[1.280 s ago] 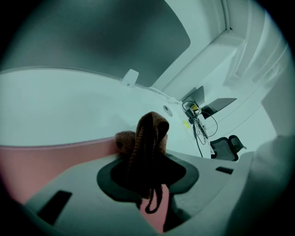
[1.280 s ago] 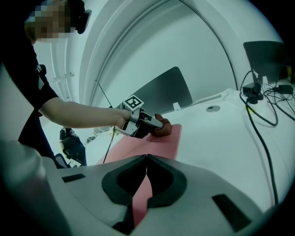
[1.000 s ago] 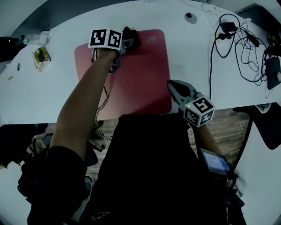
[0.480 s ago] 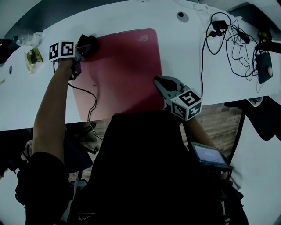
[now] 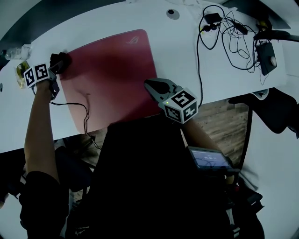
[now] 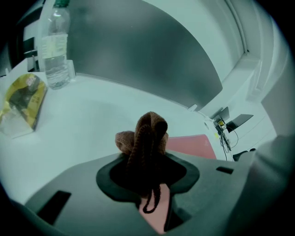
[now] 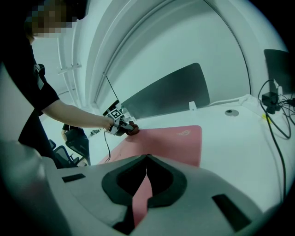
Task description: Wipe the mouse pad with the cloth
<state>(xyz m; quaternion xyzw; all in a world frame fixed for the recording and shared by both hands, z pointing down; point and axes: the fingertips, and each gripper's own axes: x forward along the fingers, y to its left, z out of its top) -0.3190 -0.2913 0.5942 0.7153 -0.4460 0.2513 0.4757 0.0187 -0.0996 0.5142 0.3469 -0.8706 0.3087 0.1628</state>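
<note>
A person in black leans over a white desk (image 5: 187, 60), the left gripper (image 5: 57, 65) holding a dark cloth (image 5: 64, 59) on the far left corner of a red mouse pad (image 5: 112, 74). The right gripper (image 5: 150, 85), jaws together, hangs over the pad's near right corner. A thin black cable (image 5: 84, 112) trails over the pad's near left edge. Tangled cords (image 5: 224, 28) crowd the desk's far right corner; a yellow packet (image 5: 21, 74) lies at its left edge.

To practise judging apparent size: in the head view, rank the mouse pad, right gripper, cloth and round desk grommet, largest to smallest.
1. mouse pad
2. right gripper, though nearness to the camera enlarges it
3. cloth, partly hidden
4. round desk grommet, barely smaller
</note>
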